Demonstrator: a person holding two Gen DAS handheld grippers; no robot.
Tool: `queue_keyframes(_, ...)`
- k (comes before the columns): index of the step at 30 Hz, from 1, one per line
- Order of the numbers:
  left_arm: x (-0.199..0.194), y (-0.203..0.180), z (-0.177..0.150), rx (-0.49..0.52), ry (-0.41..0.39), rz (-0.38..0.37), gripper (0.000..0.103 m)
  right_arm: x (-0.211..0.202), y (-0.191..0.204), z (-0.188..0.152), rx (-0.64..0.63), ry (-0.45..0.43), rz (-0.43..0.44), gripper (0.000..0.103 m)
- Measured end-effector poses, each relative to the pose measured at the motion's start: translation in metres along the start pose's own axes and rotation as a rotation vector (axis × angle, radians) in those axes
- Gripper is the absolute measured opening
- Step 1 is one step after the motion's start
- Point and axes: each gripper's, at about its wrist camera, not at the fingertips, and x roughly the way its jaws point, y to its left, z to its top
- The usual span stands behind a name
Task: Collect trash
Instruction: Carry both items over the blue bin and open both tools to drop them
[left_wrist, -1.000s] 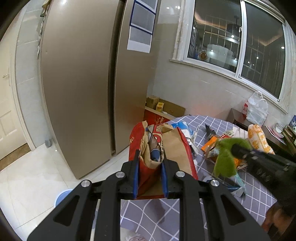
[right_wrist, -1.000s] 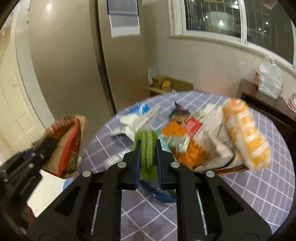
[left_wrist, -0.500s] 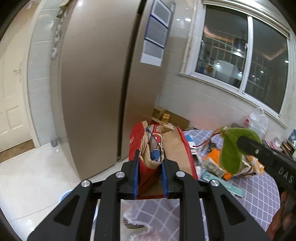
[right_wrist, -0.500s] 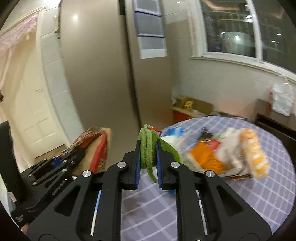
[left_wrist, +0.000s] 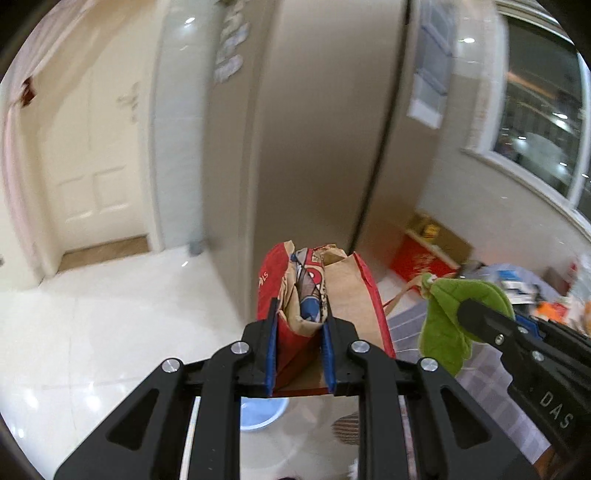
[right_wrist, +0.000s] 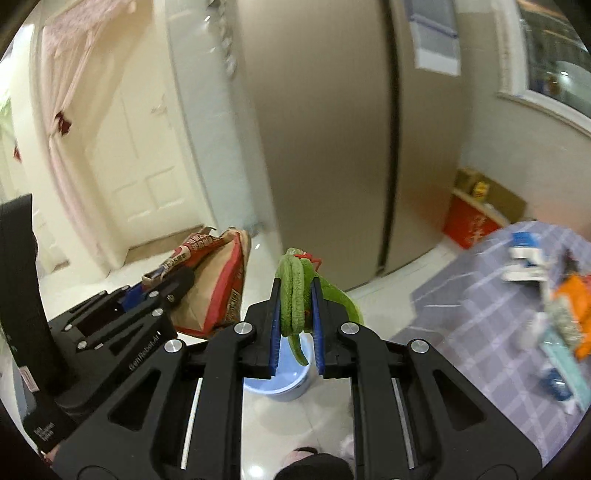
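Carry-to-bin step: left claw clamps red-brown paper bag, frame centre; right claw pinched tight on green cloth scrap; blue bin on floor, lower centre, beneath; next: centre over bin, release; remaining trash on worktop, right edge

your paper bag sits centre frame, the cloth to its right; the bucket lies on the floor below, the table at right.
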Motion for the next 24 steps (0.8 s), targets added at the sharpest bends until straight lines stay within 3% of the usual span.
queue_keyframes(5, 0.032, 0.048, -0.006, -0.063, 0.061, 0.091, 0.019, 0.051, 0.029, -0.004, -0.039, 0.065, 0.052, 0.014)
queue_keyframes(13, 0.078, 0.087, -0.01, -0.101, 0.124, 0.175, 0.019, 0.115, 0.058, -0.004, -0.079, 0.115, 0.1, 0.015)
queue_keyframes(14, 0.083, 0.092, -0.01, -0.108, 0.128, 0.183, 0.019, 0.12, 0.059, -0.004, -0.077, 0.11, 0.11, 0.018)
queue_keyframes(16, 0.093, 0.102, -0.01, -0.116, 0.139, 0.215, 0.019, 0.132, 0.06, -0.003, -0.074, 0.088, 0.119, 0.036)
queue_keyframes(17, 0.098, 0.104, -0.01, -0.117, 0.147, 0.227, 0.019, 0.139, 0.06, -0.002, -0.075, 0.089, 0.112, 0.065)
queue_keyframes(18, 0.101, 0.106, -0.011, -0.12, 0.152, 0.233, 0.019, 0.145, 0.061, -0.003, -0.07, 0.079, 0.106, 0.07)
queue_keyframes(24, 0.118, 0.11, -0.014, -0.117, 0.184, 0.244, 0.019, 0.158, 0.064, -0.007, -0.084, 0.1, 0.092, 0.07)
